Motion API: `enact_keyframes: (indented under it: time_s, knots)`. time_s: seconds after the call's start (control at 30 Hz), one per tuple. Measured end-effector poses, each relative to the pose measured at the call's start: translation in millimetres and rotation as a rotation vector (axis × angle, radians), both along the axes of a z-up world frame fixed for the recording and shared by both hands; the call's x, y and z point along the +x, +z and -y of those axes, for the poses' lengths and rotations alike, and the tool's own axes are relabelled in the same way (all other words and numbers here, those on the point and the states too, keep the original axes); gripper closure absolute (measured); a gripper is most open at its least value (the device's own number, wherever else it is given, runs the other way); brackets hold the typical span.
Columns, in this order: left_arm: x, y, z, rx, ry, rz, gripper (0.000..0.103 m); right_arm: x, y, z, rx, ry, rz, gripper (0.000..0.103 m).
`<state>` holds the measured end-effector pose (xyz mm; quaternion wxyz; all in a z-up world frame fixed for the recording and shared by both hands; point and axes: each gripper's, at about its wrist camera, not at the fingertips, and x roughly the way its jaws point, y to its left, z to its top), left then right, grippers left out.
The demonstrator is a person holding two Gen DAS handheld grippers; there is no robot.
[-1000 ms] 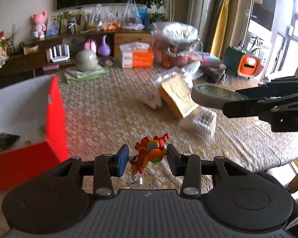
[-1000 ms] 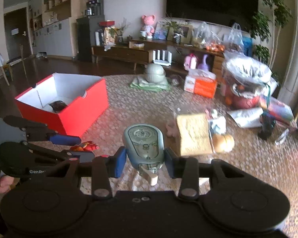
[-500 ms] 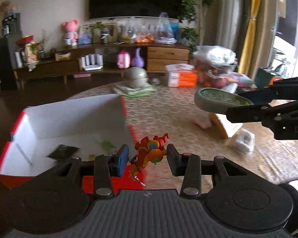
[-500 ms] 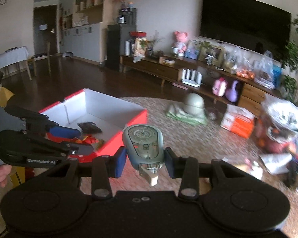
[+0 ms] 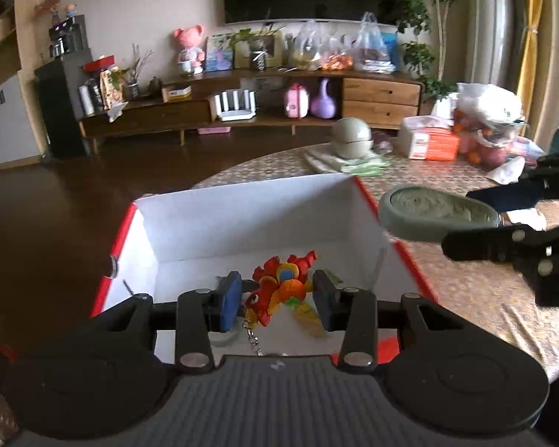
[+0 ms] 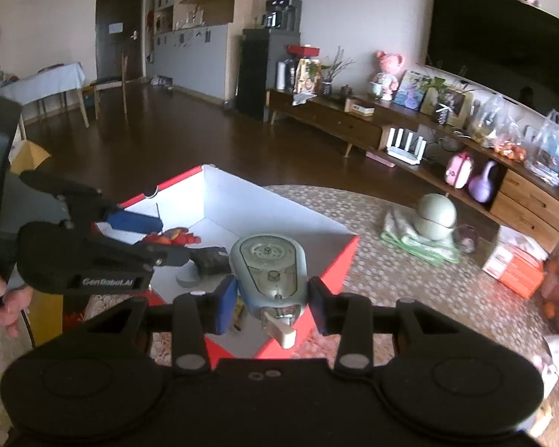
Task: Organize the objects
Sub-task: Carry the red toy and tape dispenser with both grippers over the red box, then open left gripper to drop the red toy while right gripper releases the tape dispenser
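Left wrist view: my left gripper (image 5: 277, 300) pinches a red and yellow keychain (image 5: 279, 290) between its pads, above the open red box (image 5: 249, 216) with white walls. My right gripper (image 5: 503, 238) holds a grey-green dispenser (image 5: 436, 218) at the box's right rim.

Right wrist view: my right gripper (image 6: 272, 303) clamps the dispenser (image 6: 268, 272) over the box's (image 6: 275, 212) near corner. The keychain (image 6: 171, 236) hangs in the left gripper (image 6: 145, 238) over the box.

Place: a home living room that opens onto a dining area.
Wall: a large dark television (image 6: 503, 33) hangs above a long wooden media console (image 5: 249, 111).
Console top: a pink plush toy (image 5: 188, 50), framed pictures and plastic bags.
Floor: dark wood.
Window side: a yellow curtain (image 5: 533, 48) and a potted plant (image 5: 425, 26).
Far end: a door (image 6: 119, 33) and a cloth-covered dining table (image 6: 41, 82).
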<state>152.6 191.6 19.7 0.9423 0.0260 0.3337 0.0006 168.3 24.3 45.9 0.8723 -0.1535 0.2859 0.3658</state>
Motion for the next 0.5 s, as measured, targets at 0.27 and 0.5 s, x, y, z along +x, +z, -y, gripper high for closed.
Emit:
enact_keyframes:
  time_s: [0.27,0.5]
  knots:
    - [38.9,-25.6,-29.6,0.021,0.053,-0.062,0.063,25.2,-31.8,-47.0,-0.068,0.021,-0.048,0.062]
    - [67.5,-49.6,-40.1,0.035,0.078,-0.137,0.063,43.8,-64.1,-77.0,-0.165,0.013,-0.092,0.063]
